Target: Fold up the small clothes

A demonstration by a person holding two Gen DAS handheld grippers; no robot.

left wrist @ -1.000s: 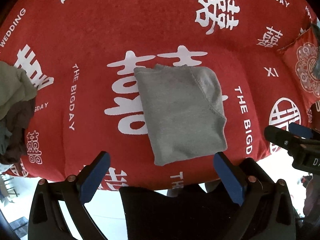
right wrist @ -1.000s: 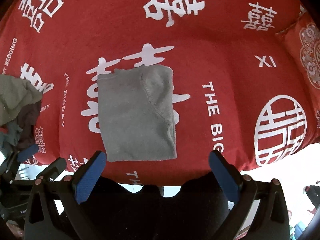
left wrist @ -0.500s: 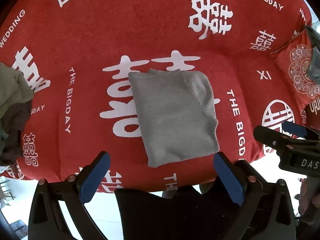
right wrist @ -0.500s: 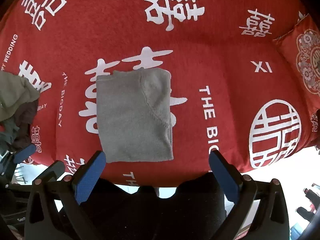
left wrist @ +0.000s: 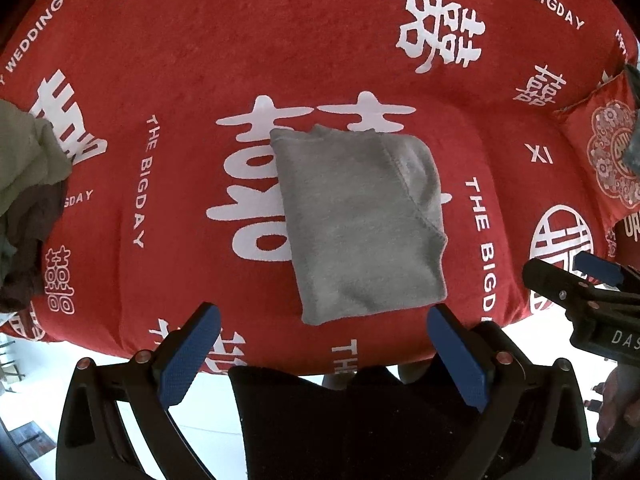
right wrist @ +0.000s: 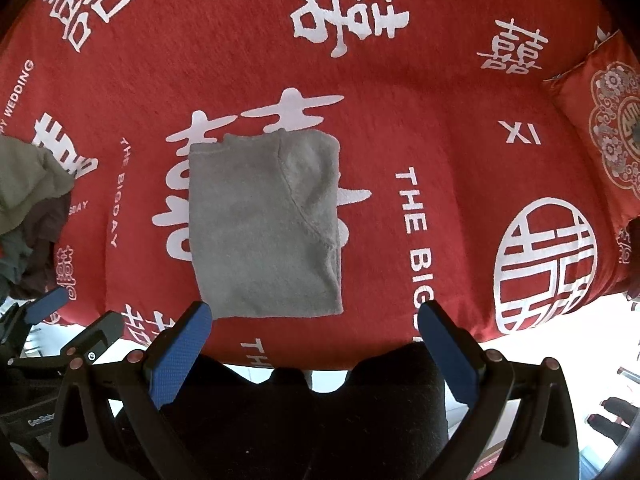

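Left wrist view: the folded grey knitted garment (left wrist: 360, 224) is seen lying flat near the front edge of the red printed bedspread (left wrist: 200, 60), just beyond the wide-open, empty left tool (left wrist: 324, 354). The right tool (right wrist: 316, 350) is likewise spread wide. Being soft, light and limp, it is best pinched at a near corner through all layers.

black gripper frames, blue textured fingers (left wrist: 188, 354), round metal screws (left wrist: 143, 357)

Both wrists—downward, shared grey garment (left wrist: 360, 220)
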